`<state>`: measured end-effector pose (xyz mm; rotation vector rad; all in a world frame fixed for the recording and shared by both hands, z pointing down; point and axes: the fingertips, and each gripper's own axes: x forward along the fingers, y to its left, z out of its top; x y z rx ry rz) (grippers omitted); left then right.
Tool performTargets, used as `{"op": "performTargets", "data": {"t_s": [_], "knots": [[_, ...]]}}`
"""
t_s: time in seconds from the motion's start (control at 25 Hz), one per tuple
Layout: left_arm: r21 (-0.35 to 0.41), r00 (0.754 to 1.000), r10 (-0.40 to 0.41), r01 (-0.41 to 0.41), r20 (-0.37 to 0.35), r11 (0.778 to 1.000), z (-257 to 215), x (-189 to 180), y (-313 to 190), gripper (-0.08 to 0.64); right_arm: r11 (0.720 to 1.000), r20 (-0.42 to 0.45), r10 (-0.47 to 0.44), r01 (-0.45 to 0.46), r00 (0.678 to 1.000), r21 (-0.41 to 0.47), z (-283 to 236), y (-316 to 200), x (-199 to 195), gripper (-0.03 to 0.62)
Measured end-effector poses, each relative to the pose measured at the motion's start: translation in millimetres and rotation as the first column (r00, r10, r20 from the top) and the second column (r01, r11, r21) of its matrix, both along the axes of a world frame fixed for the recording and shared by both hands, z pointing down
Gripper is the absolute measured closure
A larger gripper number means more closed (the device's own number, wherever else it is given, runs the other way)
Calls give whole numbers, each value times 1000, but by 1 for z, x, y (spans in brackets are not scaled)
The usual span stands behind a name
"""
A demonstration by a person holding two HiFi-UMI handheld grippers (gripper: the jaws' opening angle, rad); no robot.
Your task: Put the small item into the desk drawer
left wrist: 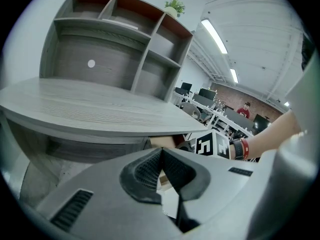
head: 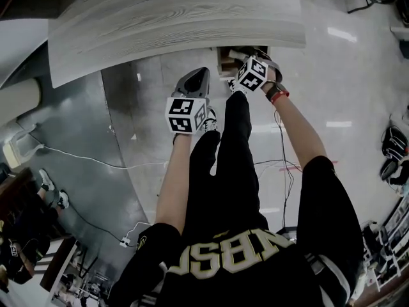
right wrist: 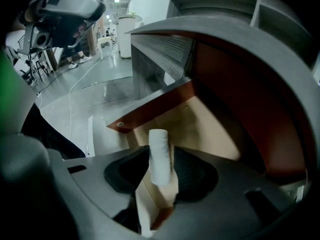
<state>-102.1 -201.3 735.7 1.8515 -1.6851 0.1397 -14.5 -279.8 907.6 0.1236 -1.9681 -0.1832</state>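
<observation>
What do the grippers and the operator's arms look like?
The left gripper and right gripper are grey shells with black ribbed pads on the jaws. Each carries a white cube with black square markers: left cube, right cube. Black short sleeves; red-and-black wristband on the right wrist.

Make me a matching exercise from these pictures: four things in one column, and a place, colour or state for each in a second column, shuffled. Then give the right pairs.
Things
1. left gripper
2. white roll
3. drawer
4. desk top

Place, colour or state
A. pulled open below the desk top, light brown inside
B. jaws together, nothing between them
C. grey wood grain
D. between the jaws of the right gripper, over the drawer

Pairs: 1-B, 2-D, 3-A, 4-C
</observation>
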Motion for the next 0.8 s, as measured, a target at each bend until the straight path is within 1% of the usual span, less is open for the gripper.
{"op": "performTargets", "data": {"t_s": [0.2,0.32,0.44,0.6,0.72,0.8], "knots": [[16,1000,-10,10,-2,1000,-18,-3,-2,546,998,23,52,-52,998,-24,-27,3,7,439],[30,1000,-10,10,4,999,-28,-4,-6,546,993,61,114,-111,992,-46,-49,2,11,442],[47,1000,-8,8,14,999,-43,-6,-6,548,983,109,178,-173,978,-59,-79,4,13,448],[73,1000,-20,19,22,997,-70,-14,-8,547,963,192,268,-258,944,-73,-128,8,14,454],[97,999,-34,32,22,995,-93,-22,-13,546,943,263,333,-321,905,-90,-166,6,13,460],[110,999,-48,45,22,993,-111,-26,-12,548,929,314,371,-356,874,-106,-194,8,13,465]]}}
